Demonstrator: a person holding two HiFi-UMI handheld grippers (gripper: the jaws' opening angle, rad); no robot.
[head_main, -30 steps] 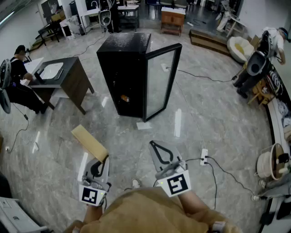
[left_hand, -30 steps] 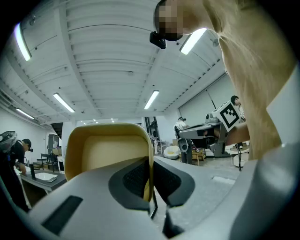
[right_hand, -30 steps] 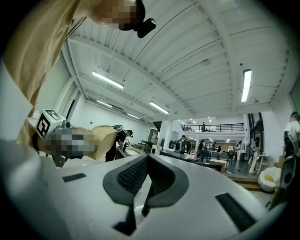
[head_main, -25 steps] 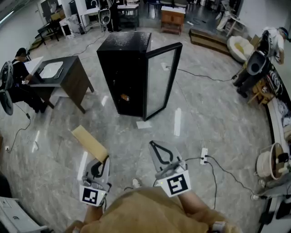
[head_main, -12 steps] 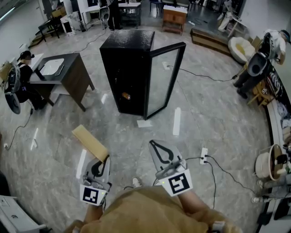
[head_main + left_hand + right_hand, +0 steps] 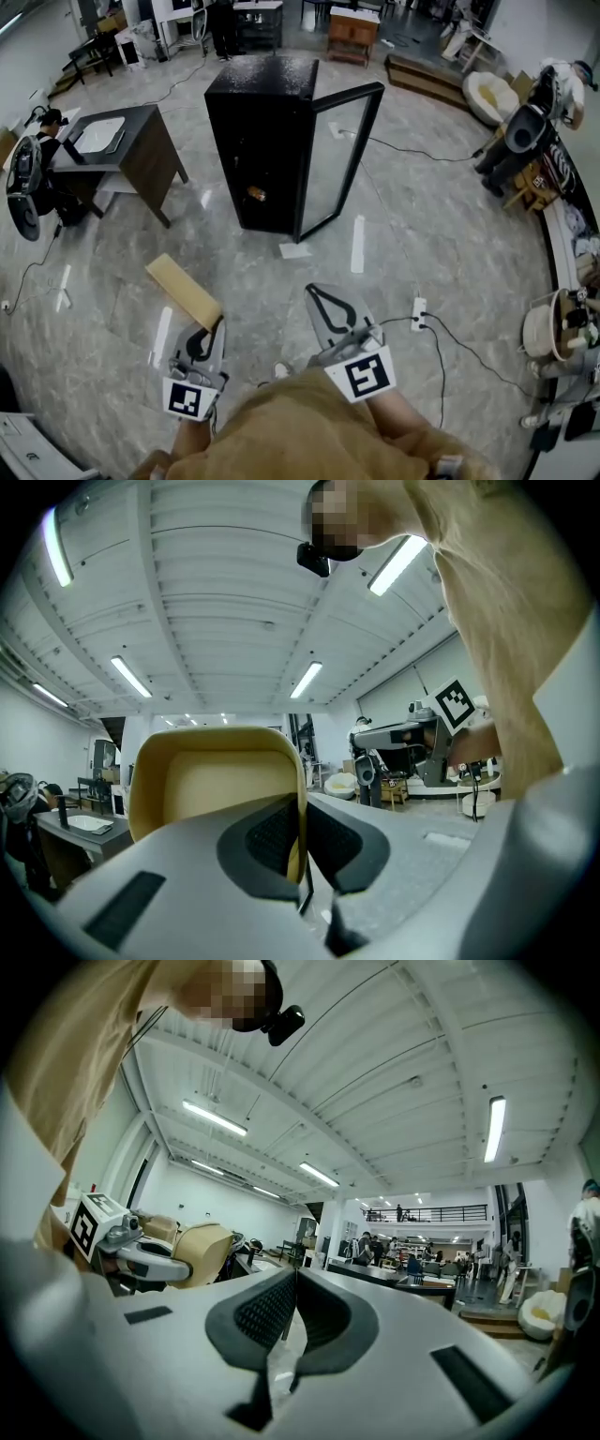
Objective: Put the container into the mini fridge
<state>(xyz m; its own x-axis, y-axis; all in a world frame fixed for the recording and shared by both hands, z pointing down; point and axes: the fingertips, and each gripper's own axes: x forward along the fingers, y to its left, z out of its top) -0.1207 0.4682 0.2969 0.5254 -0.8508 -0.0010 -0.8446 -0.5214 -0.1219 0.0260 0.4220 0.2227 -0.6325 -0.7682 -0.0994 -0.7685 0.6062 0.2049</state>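
Head view: left hand-held gripper (image 6: 214, 328) pinches tan rectangular container (image 6: 183, 290); right hand-held gripper (image 6: 316, 297) together.

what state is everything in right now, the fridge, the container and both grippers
mini fridge: upright on the floor, not yet loaded with the container
fridge door: swung wide open
container: carried above the floor, gripped by one wall
left gripper: shut on the container's wall
right gripper: shut, nothing between its jaws
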